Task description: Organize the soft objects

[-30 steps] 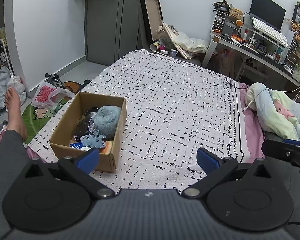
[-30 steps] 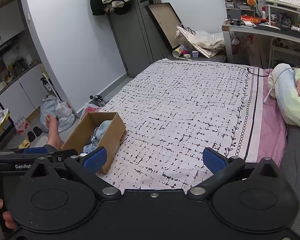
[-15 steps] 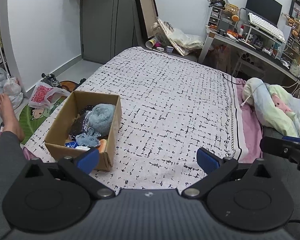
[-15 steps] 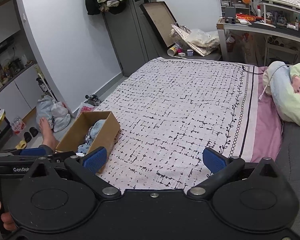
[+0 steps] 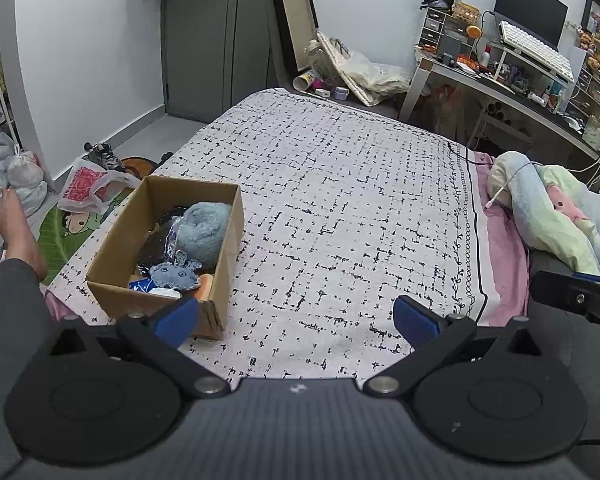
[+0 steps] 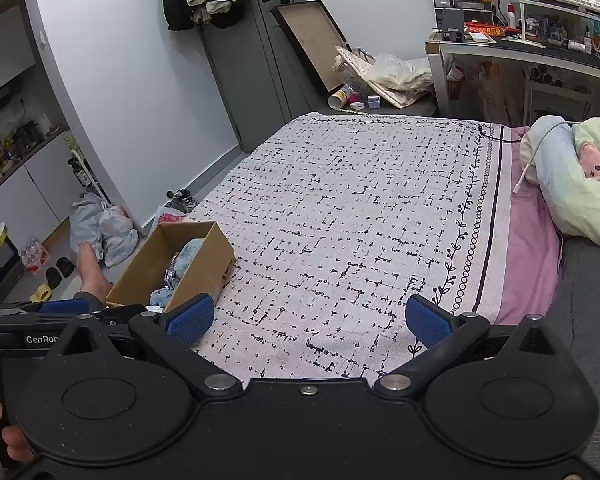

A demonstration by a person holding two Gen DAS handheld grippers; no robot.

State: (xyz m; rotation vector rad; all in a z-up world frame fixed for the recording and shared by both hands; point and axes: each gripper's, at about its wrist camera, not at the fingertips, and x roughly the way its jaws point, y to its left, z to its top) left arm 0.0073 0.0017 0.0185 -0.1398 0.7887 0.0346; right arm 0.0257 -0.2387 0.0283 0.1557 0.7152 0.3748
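A brown cardboard box [image 5: 224,264] [image 6: 208,264] sits at the near left corner of the bed. It holds a fluffy blue-grey plush [image 5: 204,232] [image 6: 186,258], a small blue-grey felt toy [image 5: 176,276], something orange [image 5: 205,283] and dark items. My left gripper [image 5: 296,316] is open and empty, hanging just near of the box's front right corner. My right gripper [image 6: 308,320] is also open and empty, over the near bed edge to the right of the box.
The patterned bedspread [image 5: 340,200] covers most of the bed, with a pastel blanket [image 5: 556,216] [image 6: 580,184] at the right. A person's bare foot [image 5: 18,236] and bags [image 5: 96,184] lie left of the bed. A cluttered desk [image 5: 520,84] stands at the back right.
Both views drifted slightly; the box has shifted a little lower and left in the right wrist view. Both grippers stayed open and empty.
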